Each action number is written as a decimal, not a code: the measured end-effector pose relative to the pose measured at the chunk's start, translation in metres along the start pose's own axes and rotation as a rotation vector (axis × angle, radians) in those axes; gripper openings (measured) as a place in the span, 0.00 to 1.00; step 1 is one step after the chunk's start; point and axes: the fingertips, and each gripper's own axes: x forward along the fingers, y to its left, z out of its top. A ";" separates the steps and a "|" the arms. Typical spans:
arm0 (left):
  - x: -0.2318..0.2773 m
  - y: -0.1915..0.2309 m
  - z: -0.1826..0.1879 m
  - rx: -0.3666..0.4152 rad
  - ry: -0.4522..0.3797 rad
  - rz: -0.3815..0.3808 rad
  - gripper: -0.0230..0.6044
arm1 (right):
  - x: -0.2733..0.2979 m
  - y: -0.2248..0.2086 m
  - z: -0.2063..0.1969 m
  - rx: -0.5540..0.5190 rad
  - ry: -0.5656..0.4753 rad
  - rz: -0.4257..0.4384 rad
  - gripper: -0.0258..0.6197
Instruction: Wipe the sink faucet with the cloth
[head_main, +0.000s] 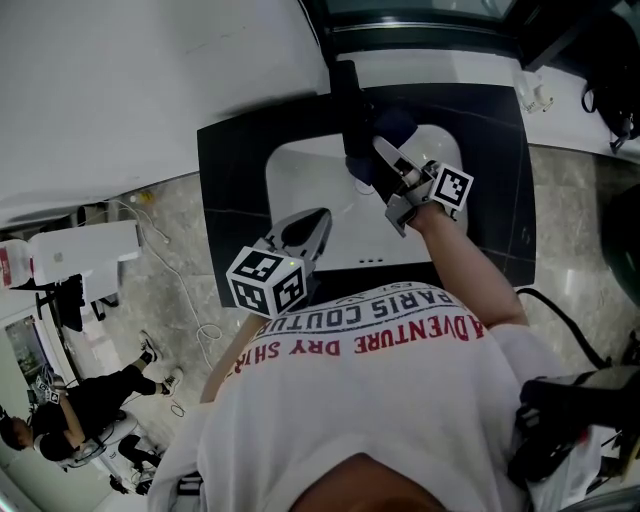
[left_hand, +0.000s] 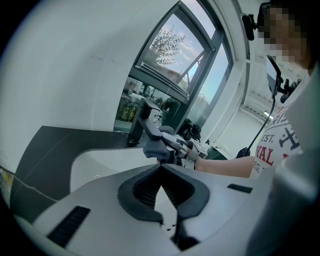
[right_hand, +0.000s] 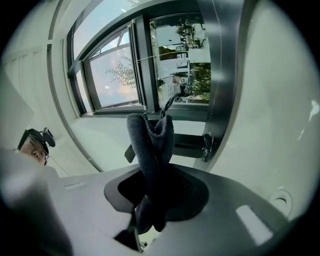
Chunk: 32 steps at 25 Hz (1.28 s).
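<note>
While my right gripper (head_main: 388, 158) is clenched on the dark blue-grey fluffy cloth (right_hand: 150, 142), that cloth sits right up at the matte black sink faucet (head_main: 345, 95), above the white basin (head_main: 300, 180). My left gripper (head_main: 318, 222) hangs over the basin's near side, jaws pressed together, nothing between them.

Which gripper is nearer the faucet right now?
Right. The right gripper, shut on the cloth, is up against the faucet. The left gripper is shut and empty, over the near side of the sink basin, apart from the faucet.
</note>
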 end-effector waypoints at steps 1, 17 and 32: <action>-0.001 0.000 -0.001 0.001 -0.001 0.001 0.04 | -0.001 0.000 0.000 -0.025 0.001 -0.016 0.16; -0.023 -0.024 0.021 0.049 -0.112 -0.023 0.04 | -0.038 0.083 -0.036 -0.918 0.266 -0.394 0.16; -0.034 -0.026 0.002 0.010 -0.114 0.043 0.04 | 0.001 0.058 -0.074 -1.161 0.359 -0.382 0.16</action>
